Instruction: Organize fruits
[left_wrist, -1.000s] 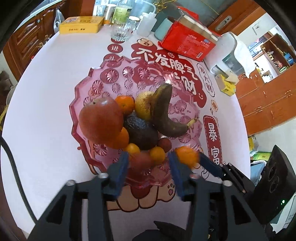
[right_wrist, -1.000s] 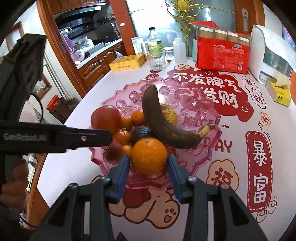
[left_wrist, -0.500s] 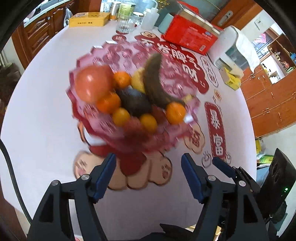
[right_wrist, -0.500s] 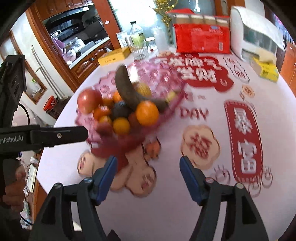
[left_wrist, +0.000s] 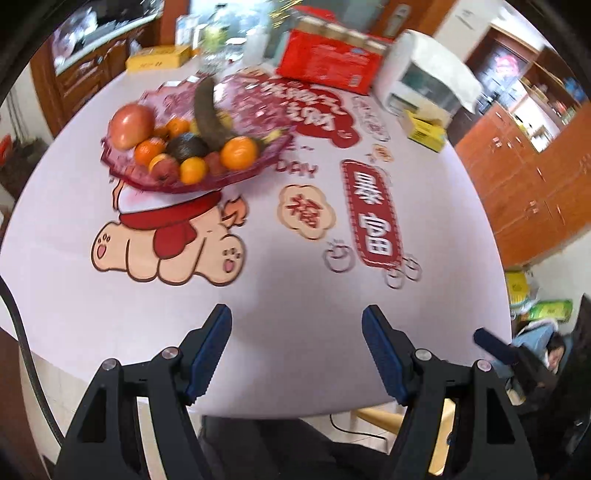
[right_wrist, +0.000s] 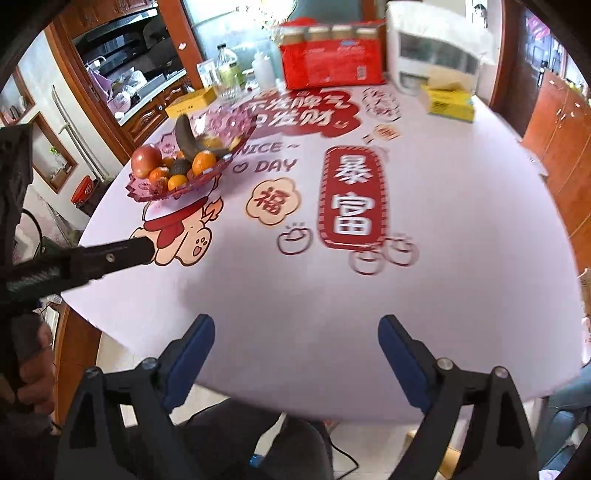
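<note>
A pink plastic fruit tray stands on the round white table, far left in both views, its rim also in the right wrist view. It holds a red apple, several oranges including a large one, a dark avocado and a brown overripe banana. My left gripper is open and empty, low over the table's near edge. My right gripper is open and empty, also at the near edge. The left gripper's body shows at the left of the right wrist view.
At the table's back stand a red carton pack, a white appliance, a yellow box, another yellow box and bottles. The tablecloth has red printed decals. Wooden cabinets lie to the right.
The right gripper let go of the large orange, which now lies in the tray. Both grippers opened wide and pulled back from the tray to the table's near edge.
</note>
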